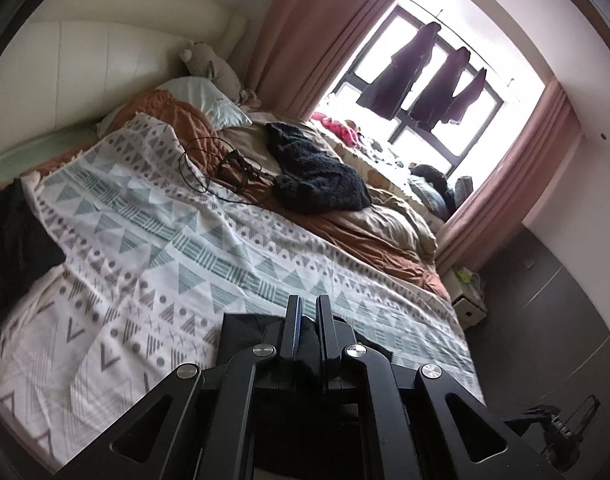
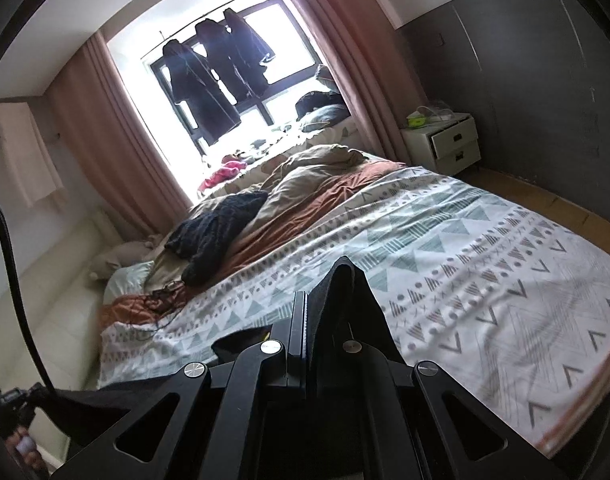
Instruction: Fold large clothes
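Fingers of the left gripper [image 1: 308, 320] are pressed nearly together, pinching a fold of a black garment [image 1: 241, 332] that bunches between and just beyond them. Those of the right gripper [image 2: 325, 312] are fully closed on another part of the same dark cloth, which peaks up in a tent over the tips and drapes off to the lower left of that view. Both pinched edges are held above a patterned bedspread [image 1: 153, 232], white with teal triangles and grey dots, which covers the near part of the bed. More black fabric lies at the left edge of the left view; whether it belongs to the held garment cannot be told.

Judging by this, the step in hand is carrying or spreading the garment with two held corners, before any fold is laid. Next, the cloth needs lowering flat onto the open bedspread, with the two grippers well apart so it lies smooth.

Further back, a tangled black cable [image 1: 213, 172] rests near a rust-brown quilt [image 1: 357, 236], with a dark knitted item [image 1: 317, 176] beyond it. Farthest away, dark clothes [image 2: 209, 84] hang in a bright window framed by pink curtains [image 2: 121, 148].
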A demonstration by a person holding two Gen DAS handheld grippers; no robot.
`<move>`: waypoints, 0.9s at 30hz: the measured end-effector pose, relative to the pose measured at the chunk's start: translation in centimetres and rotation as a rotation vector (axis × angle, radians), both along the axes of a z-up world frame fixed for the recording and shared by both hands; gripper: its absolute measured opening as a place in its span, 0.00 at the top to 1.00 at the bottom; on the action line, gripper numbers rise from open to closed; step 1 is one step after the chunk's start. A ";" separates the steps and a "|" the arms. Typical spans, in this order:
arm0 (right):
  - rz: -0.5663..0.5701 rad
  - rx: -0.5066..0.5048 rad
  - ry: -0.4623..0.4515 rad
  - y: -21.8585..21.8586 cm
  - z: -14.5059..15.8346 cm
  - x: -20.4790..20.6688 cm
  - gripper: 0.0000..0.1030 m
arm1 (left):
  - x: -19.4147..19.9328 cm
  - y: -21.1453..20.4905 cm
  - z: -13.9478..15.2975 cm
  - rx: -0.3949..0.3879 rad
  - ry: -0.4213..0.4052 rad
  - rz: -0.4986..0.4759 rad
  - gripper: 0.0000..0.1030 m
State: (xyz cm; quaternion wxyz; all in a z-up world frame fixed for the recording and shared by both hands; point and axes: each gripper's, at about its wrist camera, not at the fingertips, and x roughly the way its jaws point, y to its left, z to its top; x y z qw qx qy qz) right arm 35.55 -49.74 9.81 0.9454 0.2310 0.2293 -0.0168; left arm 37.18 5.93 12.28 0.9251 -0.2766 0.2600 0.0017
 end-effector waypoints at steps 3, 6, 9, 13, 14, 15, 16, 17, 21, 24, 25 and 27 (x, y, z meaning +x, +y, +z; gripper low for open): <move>0.015 -0.015 0.010 0.2 -0.1 2.6 0.97 | 2.6 0.4 -0.8 0.011 0.027 0.014 0.93; 0.021 -0.031 0.027 0.5 -0.6 5.4 0.97 | 4.9 0.6 -1.6 0.026 0.052 0.022 0.93; 0.024 -0.057 0.042 0.9 -1.4 8.3 0.97 | 7.6 0.6 -2.8 0.045 0.082 0.021 0.93; 0.029 -0.074 0.072 1.2 -2.8 12.0 0.97 | 10.9 0.9 -4.9 0.069 0.115 0.027 0.93; 0.030 -0.083 0.082 1.3 -3.3 13.0 0.97 | 11.5 0.8 -5.3 0.071 0.124 0.027 0.93; 0.032 -0.091 0.092 1.4 -3.8 13.8 0.97 | 12.6 0.9 -6.1 0.077 0.139 0.028 0.93; 0.034 -0.098 0.101 1.4 -4.4 14.6 0.97 | 13.3 0.9 -6.6 0.083 0.148 0.028 0.93; 0.035 -0.105 0.112 1.5 -5.0 15.4 0.97 | 14.2 0.9 -7.4 0.090 0.161 0.029 0.93; 0.039 -0.121 0.164 1.5 -8.6 18.6 0.97 | 17.0 0.8 -10.3 0.115 0.209 0.030 0.93; 0.040 -0.123 0.198 1.5 -11.1 20.2 0.97 | 19.0 0.9 -13.1 0.122 0.258 0.033 0.93; 0.041 -0.123 0.212 1.5 -12.2 20.8 0.97 | 19.5 0.9 -13.8 0.124 0.270 0.034 0.93; 0.043 -0.121 0.232 1.6 -13.7 21.7 0.97 | 20.5 1.0 -15.5 0.131 0.296 0.038 0.93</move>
